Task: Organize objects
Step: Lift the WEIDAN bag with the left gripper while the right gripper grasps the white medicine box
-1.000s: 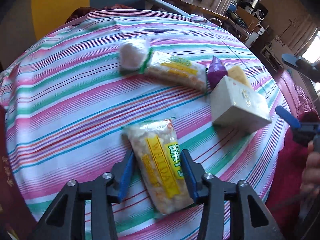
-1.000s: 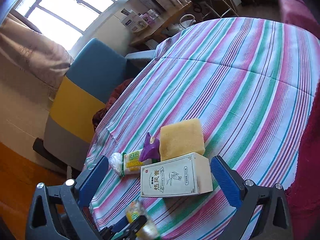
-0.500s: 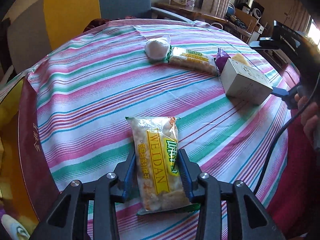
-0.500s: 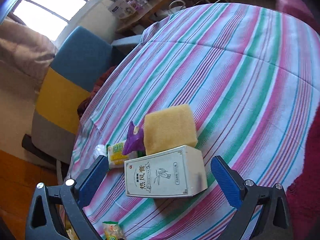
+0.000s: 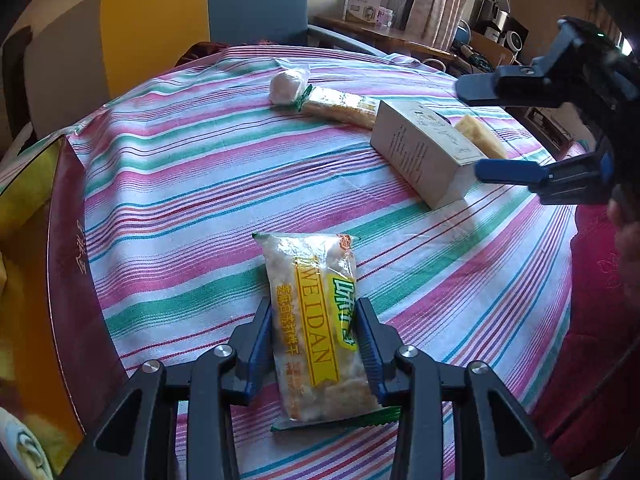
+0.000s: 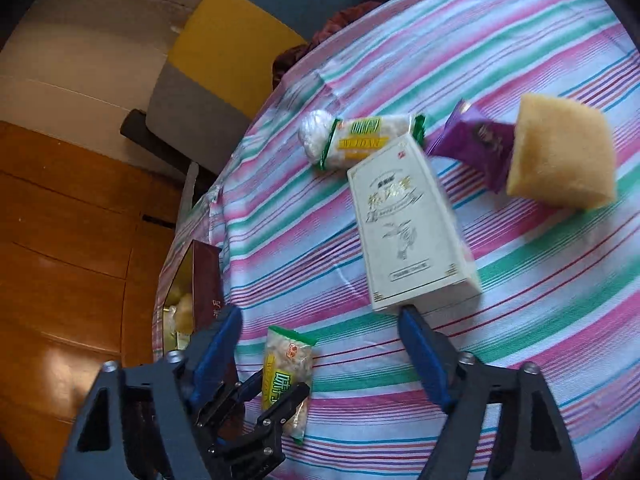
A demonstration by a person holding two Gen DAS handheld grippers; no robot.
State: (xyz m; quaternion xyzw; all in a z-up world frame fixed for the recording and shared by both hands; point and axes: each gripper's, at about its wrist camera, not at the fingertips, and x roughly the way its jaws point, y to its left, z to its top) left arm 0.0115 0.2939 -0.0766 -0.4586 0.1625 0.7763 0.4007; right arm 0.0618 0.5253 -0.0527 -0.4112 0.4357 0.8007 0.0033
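Observation:
My left gripper (image 5: 316, 320) is shut on a clear snack packet with a yellow WEIDAN label (image 5: 316, 320), held above the striped tablecloth (image 5: 180, 184); the packet also shows in the right wrist view (image 6: 286, 376). My right gripper (image 6: 320, 320) is open and empty, hovering just in front of a white box (image 6: 408, 224); it shows at the right of the left wrist view (image 5: 480, 128). Around the white box (image 5: 424, 152) lie a second snack packet (image 6: 368, 140), a white bagged lump (image 6: 314, 136), a purple sachet (image 6: 480, 144) and a yellow sponge (image 6: 560, 156).
A dark red box (image 5: 72, 300) with a gold inside stands open at the table's left edge; it also shows in the right wrist view (image 6: 204, 284). A yellow, grey and blue armchair (image 5: 160, 16) stands behind the table. Wooden floor (image 6: 60, 240) lies beyond the edge.
My left gripper has drawn back toward the table's left edge with the snack packet, bringing the dark red box into view. My right gripper has swung round over the white box.

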